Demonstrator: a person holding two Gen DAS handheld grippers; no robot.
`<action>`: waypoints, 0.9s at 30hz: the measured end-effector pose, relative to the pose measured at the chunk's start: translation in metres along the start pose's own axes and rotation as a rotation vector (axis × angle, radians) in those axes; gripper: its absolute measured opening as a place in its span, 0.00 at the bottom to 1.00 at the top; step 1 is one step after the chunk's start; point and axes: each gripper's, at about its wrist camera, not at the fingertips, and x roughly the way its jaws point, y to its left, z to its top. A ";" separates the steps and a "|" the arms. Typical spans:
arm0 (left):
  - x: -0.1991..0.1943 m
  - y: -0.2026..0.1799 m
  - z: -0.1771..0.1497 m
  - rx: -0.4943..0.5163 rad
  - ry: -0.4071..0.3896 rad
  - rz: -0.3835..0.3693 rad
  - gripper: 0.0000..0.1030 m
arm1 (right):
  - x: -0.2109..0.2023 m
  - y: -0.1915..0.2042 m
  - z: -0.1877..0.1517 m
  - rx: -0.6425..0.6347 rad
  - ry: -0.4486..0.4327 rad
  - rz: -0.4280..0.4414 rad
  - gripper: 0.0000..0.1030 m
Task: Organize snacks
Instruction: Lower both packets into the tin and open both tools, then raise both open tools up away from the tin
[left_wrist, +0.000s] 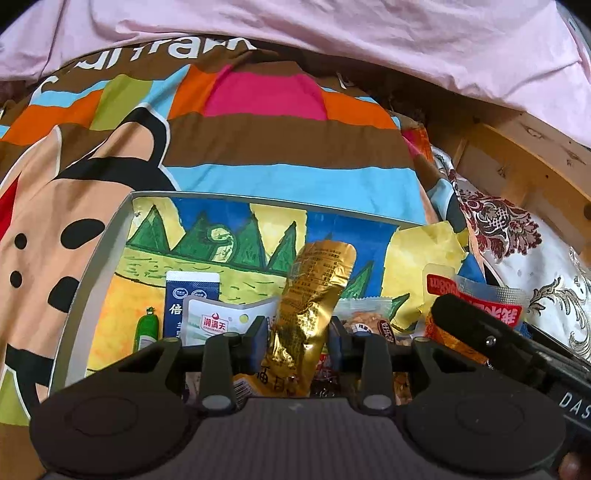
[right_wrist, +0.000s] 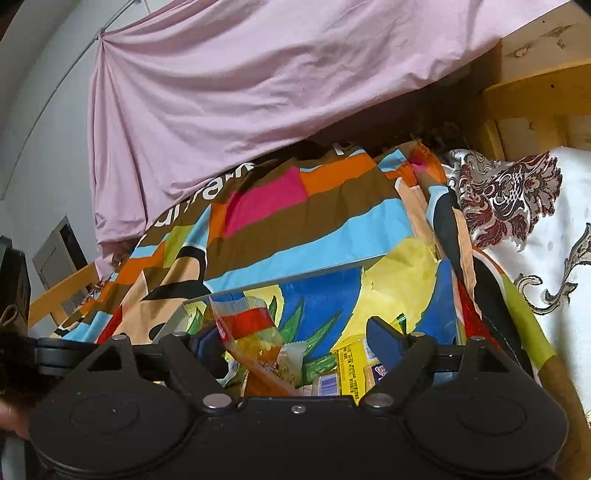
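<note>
Snacks lie in the tray (left_wrist: 110, 236) on the bed, my left claw (left_wrist: 298, 334) pinching the gold pouch (left_wrist: 314, 295) upright, right claw (right_wrist: 295, 343) spread over a red-striped packet (right_wrist: 245, 321); I'd lift straight up, avoiding neighbours.

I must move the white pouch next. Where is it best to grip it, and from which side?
Probably the white pouch by its flat upper seal edge, coming from above. That edge lies bare on the tray, while its lower part hides behind the left gripper, shut on the gold packet.
</note>
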 end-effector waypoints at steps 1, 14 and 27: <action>-0.001 0.001 -0.001 -0.007 -0.002 0.001 0.42 | -0.001 0.001 0.000 0.002 -0.004 0.000 0.81; -0.038 0.012 -0.019 -0.078 -0.090 0.040 0.78 | -0.040 0.012 0.018 0.058 -0.063 0.029 0.96; -0.101 0.007 -0.017 -0.039 -0.200 0.063 0.98 | -0.089 0.039 0.033 0.009 -0.107 -0.013 0.99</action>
